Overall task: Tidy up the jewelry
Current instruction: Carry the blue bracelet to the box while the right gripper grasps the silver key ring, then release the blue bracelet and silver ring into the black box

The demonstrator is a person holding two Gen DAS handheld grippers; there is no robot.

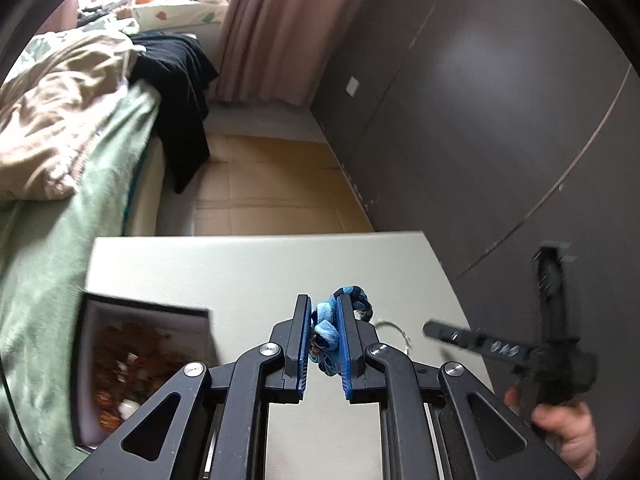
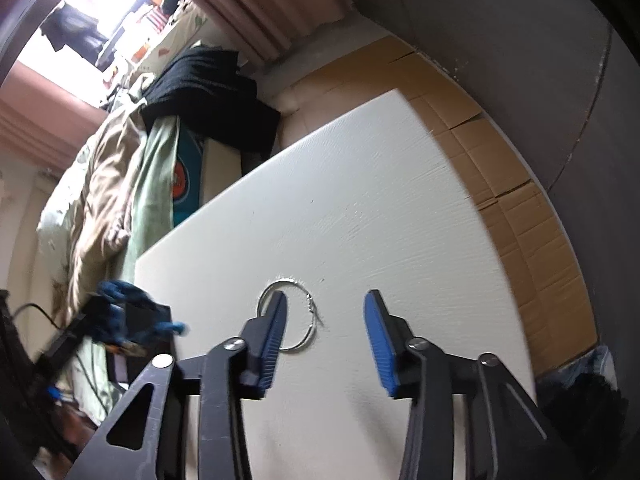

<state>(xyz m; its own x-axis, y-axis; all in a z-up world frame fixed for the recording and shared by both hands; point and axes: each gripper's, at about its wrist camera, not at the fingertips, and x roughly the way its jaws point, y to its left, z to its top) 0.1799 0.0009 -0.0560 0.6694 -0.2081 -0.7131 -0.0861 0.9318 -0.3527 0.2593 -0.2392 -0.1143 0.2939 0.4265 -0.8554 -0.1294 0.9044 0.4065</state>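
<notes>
Between the left gripper's (image 1: 324, 334) blue pads, pinched narrow: a blue braided bracelet (image 1: 326, 330), bunched and poking out past the fingertips toward the far edge of the white table (image 1: 248, 276). Gripped mid-bundle, probably so the loose loops travel together without trailing. Off to the left of those fingers, close by: an open jewelry box (image 1: 140, 364), its contents a brownish blur (too smeared to name), likely the destination for the bracelet.

Just ahead of the right gripper (image 2: 325, 304), flat on the table: a thin silver hoop (image 2: 298, 314), partly hidden behind the left-hand fingertip, whether touched or merely overlapped unclear. Spread wide, nothing held, pads (image 2: 376, 332) angled down at the tabletop; seemingly lined up for the hoop as the next pick, though the ring sits off-centre toward the left-hand finger rather than in the gap. Thin wire lying flat, so likely fiddly to catch.
</notes>
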